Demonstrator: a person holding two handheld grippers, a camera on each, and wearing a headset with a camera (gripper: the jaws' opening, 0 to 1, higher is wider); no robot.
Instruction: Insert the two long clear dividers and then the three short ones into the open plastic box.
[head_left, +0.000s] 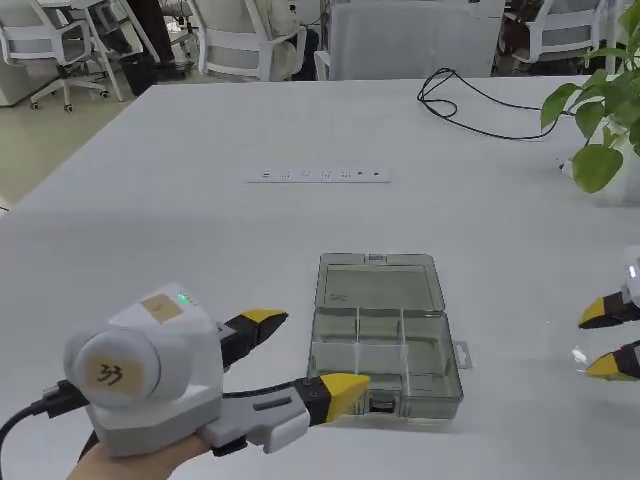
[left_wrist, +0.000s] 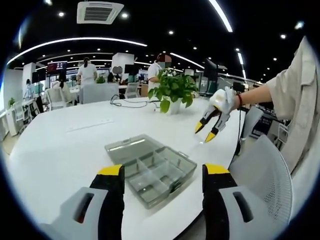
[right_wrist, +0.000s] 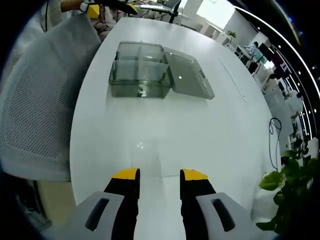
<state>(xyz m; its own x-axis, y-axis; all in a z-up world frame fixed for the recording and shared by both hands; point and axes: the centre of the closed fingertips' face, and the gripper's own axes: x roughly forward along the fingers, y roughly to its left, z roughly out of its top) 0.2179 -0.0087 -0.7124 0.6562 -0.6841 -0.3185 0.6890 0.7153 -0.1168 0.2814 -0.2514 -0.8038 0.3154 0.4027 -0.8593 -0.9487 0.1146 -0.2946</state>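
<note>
Nearest, at 7 o'clock in the head view, the left gripper (head_left: 305, 352) spreads its jaws wide, empty, tips just beside the plastic box (head_left: 380, 285). That box sits open on the white table (head_left: 150, 220), lid laid back toward 12, clear dividers marking compartments inside. At 4 o'clock the right gripper (head_left: 603, 338) has its jaws parted, empty. Farther off, a power strip (head_left: 318, 175) lies at 12.

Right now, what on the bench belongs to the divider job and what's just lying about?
Job:
open plastic box, with clear partitions seated inside
left gripper, open
right gripper, open

Lying about:
power strip
black cable
potted plant
office chairs behind
</note>
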